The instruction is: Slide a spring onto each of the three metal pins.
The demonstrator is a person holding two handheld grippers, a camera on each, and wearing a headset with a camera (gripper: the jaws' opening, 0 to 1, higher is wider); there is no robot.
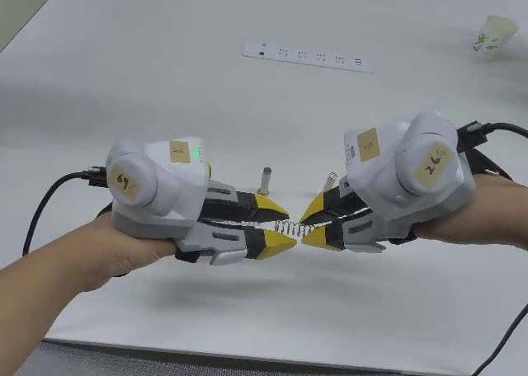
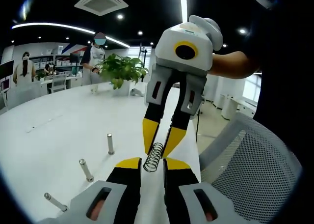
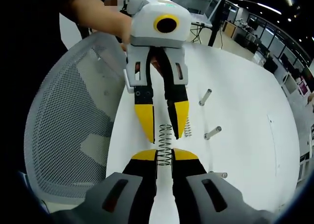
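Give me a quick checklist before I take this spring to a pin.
1. Grip: the right gripper is clamped on the spring: ok.
2. Handoff: the left gripper is clear of the spring: not ok, its open jaws straddle the far end.
3. Targets: all three pins bare: ok.
4. Alignment: spring upright over a pin: not ok, it lies level in the air, short of the pins.
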